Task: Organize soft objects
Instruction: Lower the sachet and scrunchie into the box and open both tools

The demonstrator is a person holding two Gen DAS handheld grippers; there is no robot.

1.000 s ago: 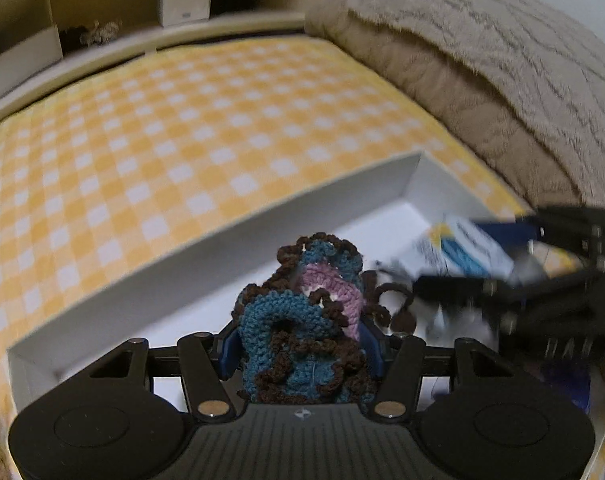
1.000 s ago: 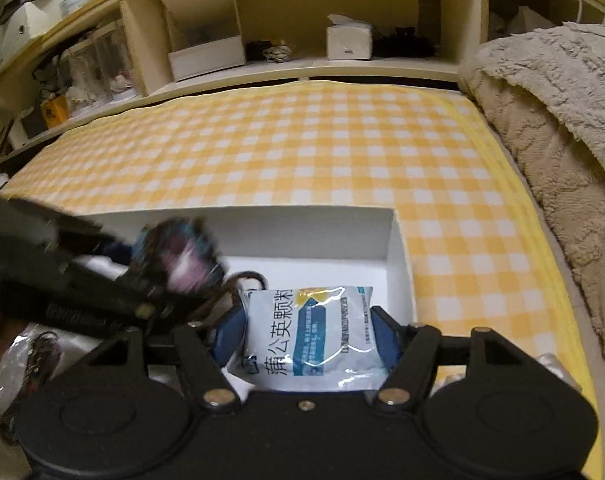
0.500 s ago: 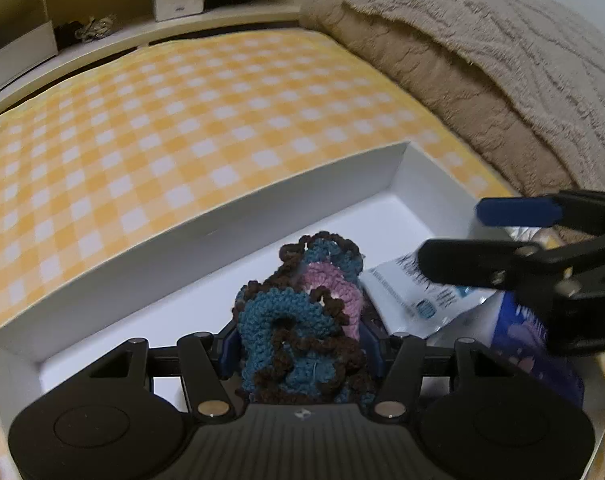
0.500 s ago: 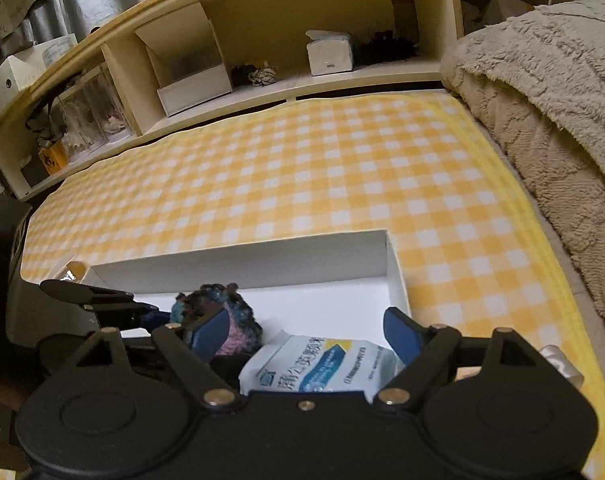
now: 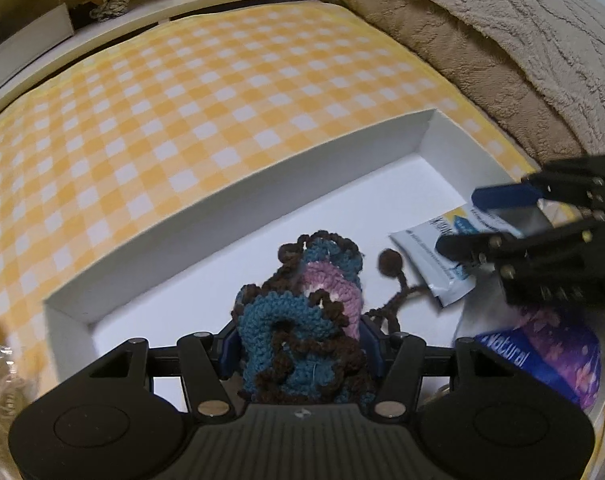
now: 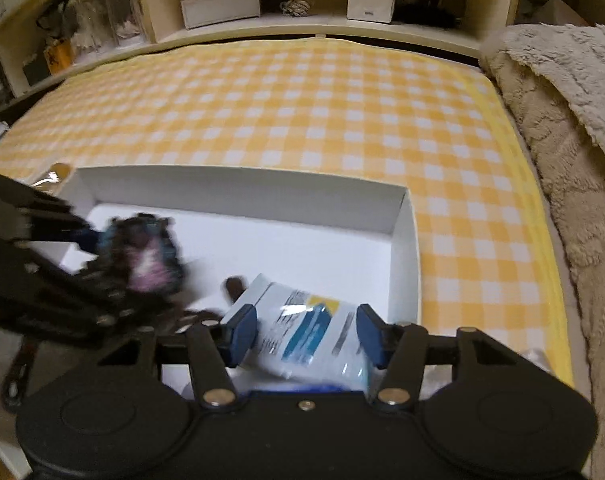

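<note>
My left gripper (image 5: pixel 298 344) is shut on a crocheted pouch (image 5: pixel 302 320) of teal, pink and brown yarn, held over the floor of a white shallow box (image 5: pixel 230 208). The pouch shows blurred in the right wrist view (image 6: pixel 142 256). My right gripper (image 6: pixel 306 332) is open, its blue pads on either side of a white-and-blue sachet (image 6: pixel 306 328) that lies in the box (image 6: pixel 238 184). The sachet also shows in the left wrist view (image 5: pixel 442 256), under the right gripper (image 5: pixel 482 220).
The box sits on a yellow-checked cloth (image 6: pixel 302 104). A beige blanket (image 6: pixel 562 120) is heaped on the right. A purple-and-blue packet (image 5: pixel 542 356) lies in the box's near right corner. Shelves with boxes (image 6: pixel 222 4) run along the back.
My right gripper opened and let the sachet go into the box, then lowered back around it. My left gripper keeps the pouch and has shifted left in the box.
</note>
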